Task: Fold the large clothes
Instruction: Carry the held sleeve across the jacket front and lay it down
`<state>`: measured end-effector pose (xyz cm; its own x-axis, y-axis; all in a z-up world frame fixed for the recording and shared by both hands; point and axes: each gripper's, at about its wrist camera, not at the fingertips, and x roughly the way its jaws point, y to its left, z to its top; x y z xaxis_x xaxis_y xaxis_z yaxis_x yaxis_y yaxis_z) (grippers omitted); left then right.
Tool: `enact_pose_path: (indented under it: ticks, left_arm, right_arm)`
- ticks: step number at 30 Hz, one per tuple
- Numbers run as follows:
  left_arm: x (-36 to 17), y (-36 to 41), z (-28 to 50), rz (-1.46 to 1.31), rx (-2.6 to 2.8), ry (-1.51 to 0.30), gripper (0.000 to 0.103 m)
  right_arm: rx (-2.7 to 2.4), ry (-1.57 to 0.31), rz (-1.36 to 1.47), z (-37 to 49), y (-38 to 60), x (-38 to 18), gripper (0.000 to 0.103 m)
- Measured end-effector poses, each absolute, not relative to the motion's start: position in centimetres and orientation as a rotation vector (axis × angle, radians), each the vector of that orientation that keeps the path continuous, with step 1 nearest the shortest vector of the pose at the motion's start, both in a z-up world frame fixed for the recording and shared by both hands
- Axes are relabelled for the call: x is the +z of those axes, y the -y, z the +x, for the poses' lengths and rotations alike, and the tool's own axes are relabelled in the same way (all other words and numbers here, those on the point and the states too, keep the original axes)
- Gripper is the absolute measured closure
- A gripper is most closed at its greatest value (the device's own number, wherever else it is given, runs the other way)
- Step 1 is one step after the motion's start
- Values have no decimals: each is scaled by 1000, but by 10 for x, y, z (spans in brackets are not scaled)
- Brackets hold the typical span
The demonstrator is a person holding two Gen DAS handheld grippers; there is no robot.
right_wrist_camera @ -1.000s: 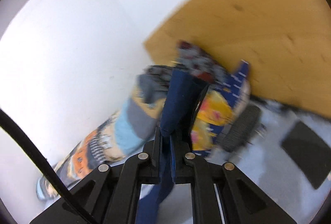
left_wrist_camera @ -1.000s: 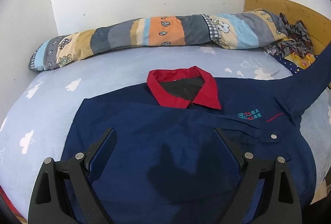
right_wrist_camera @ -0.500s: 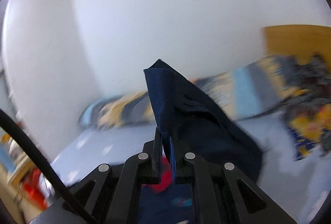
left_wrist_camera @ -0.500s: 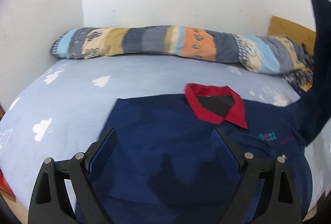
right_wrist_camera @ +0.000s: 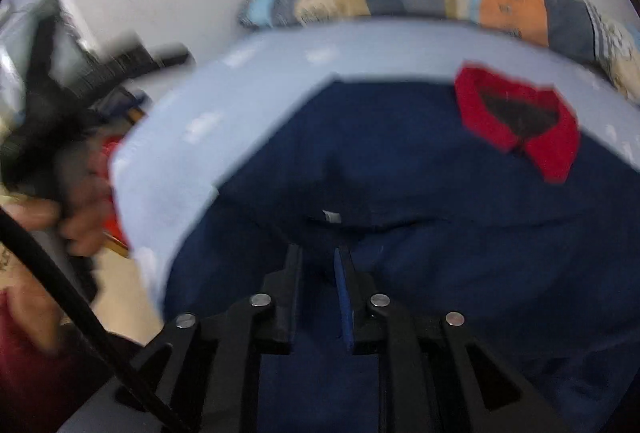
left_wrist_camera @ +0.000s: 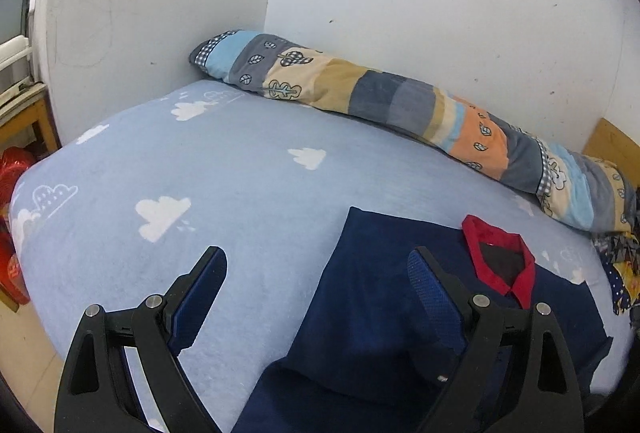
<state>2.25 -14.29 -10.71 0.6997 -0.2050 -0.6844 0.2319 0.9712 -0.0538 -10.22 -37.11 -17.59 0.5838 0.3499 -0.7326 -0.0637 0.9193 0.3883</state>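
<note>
Over on the left my left gripper is hanging wide open with nothing in it, one finger over bare bedsheet and the other over the edge of the navy shirt, I'd guess parked there so it's ready for the next fold; the shirt itself lies flat on the bed with its red collar pointing at the wall, which is why I figure both sides are already tucked in; moving right, my right gripper sits low over the middle of the shirt with its jaws just starting to open, and I can't spot any cloth between them, though that view is blurry; around it all, the long patchwork bolster runs along the wall behind the collar, some crumpled patterned fabric sits at the far right edge, close to the shirt; nothing really blocks the fold.
</note>
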Motion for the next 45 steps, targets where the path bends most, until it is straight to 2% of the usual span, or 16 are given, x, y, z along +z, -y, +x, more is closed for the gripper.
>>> enact_pose_path:
  ticks: [1,2,3,8,10,12,17,19,23,26,28,30,32,37,39,45]
  left_arm:
    - [-107,146,21,44,-253,-755,12]
    - [-107,149,20,49,-263,-754,12]
    - [-109,154,19,58,-278,-757,12]
    - [-116,189,8,130,-351,-754,12]
    - [-120,204,1,163,-378,-753,12]
    - [-125,218,-5,194,-406,-754,12]
    - [-133,241,-14,265,-439,-748,12]
    - [-135,246,-15,266,-456,-756,12]
    - [-137,252,-20,277,-479,-754,12]
    - [-141,256,-24,297,-491,-757,12]
    - [-144,260,-26,310,-495,-764,12]
    - [-146,262,-28,323,-501,-764,12]
    - [-146,263,-30,334,-502,-758,12]
    - [-147,263,-30,335,-527,-766,12]
    - [-148,265,-30,332,-533,-773,12]
    - [-152,268,-31,349,-537,-779,12]
  right_arm:
    - [216,-867,361,-111,393,-164,74]
    - [181,-836,383,-121,408,-160,55]
    - [124,-815,403,-132,436,-156,41]
    - [-235,-865,336,-199,558,-186,39]
    - [-326,-934,389,-225,599,-216,40]
    - [-306,-1021,486,-237,624,-243,47]
    - [-157,-1341,539,-263,611,-296,50]
    - [-195,-1397,464,-272,601,-303,54]
    - [-266,-1099,537,-268,630,-239,56]
    - [-367,-965,455,-250,653,-215,47]
    - [-326,-1004,498,-228,672,-235,50]
    - [-286,-1049,553,-210,686,-263,72]
    - [-269,-1190,545,-211,681,-287,86]
    - [-168,-1342,625,-238,657,-303,90]
    - [-182,-1412,546,-236,645,-310,90]
    - [-353,-1175,380,-208,647,-222,89]
